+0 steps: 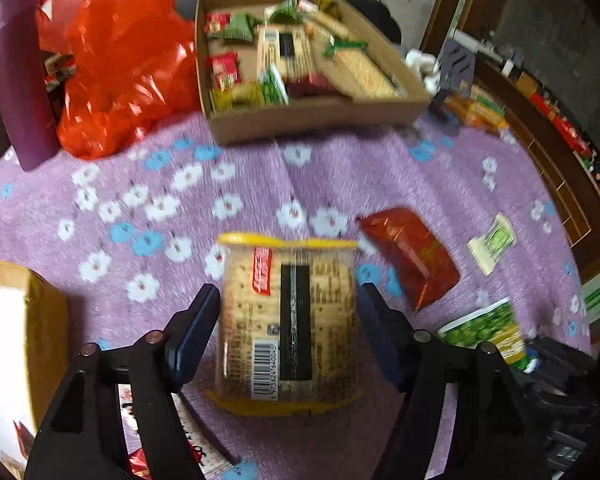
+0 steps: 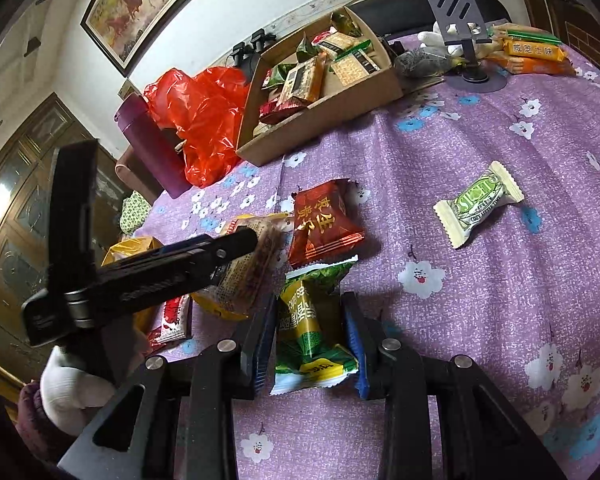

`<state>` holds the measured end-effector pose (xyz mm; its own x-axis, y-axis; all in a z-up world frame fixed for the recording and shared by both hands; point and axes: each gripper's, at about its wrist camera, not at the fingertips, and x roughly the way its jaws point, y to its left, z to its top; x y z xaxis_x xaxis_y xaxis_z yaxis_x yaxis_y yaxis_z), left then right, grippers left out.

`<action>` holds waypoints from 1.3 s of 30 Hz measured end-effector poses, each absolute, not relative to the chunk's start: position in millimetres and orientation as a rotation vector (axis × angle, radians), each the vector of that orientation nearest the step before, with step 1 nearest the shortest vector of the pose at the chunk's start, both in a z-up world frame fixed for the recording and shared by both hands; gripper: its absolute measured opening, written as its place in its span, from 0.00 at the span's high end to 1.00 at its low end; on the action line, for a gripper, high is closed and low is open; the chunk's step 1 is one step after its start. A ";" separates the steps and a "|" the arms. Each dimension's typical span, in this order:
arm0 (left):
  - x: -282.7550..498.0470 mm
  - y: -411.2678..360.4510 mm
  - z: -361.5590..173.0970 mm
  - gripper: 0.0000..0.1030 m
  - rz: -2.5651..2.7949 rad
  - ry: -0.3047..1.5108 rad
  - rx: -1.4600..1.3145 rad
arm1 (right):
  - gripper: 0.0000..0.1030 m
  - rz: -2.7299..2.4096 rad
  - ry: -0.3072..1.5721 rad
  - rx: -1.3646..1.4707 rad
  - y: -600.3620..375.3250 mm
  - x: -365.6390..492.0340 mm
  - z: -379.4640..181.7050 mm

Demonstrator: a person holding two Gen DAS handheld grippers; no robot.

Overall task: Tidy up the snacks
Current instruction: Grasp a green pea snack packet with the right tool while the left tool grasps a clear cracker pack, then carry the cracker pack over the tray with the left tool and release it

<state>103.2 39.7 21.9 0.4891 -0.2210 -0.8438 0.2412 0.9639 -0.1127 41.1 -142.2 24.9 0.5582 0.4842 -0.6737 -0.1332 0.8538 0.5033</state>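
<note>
My left gripper (image 1: pixel 288 304) is shut on a clear cracker pack with yellow ends (image 1: pixel 290 320), holding it over the purple flowered cloth; the pack also shows in the right wrist view (image 2: pixel 252 264). My right gripper (image 2: pixel 310 320) has its blue pads on both sides of a green and gold pea snack packet (image 2: pixel 308 328) lying on the cloth, which also shows in the left wrist view (image 1: pixel 488 330). A cardboard box (image 1: pixel 320 118) with several snacks stands at the far side. A red packet (image 2: pixel 324 224) and a cream and green candy (image 2: pixel 480 210) lie loose on the cloth.
A red plastic bag (image 1: pixel 116 64) and a purple bottle (image 1: pixel 18 72) stand left of the box. A grey phone stand (image 2: pixel 460 12) and orange snack packs (image 2: pixel 534 54) sit at the far right. A brown carton (image 1: pixel 20 336) is at my near left.
</note>
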 end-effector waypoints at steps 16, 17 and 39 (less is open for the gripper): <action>61.3 57.7 47.5 0.34 -0.250 0.941 0.026 | 0.67 0.382 0.909 0.421 -140.2 42.2 20.5; 53.5 65.9 54.1 0.34 -0.251 0.929 0.008 | 0.67 0.384 0.906 0.420 -139.8 41.7 20.7; -20.4 334.9 54.7 0.33 0.038 0.889 -0.469 | 0.68 0.631 0.915 0.228 6.1 -2.3 74.0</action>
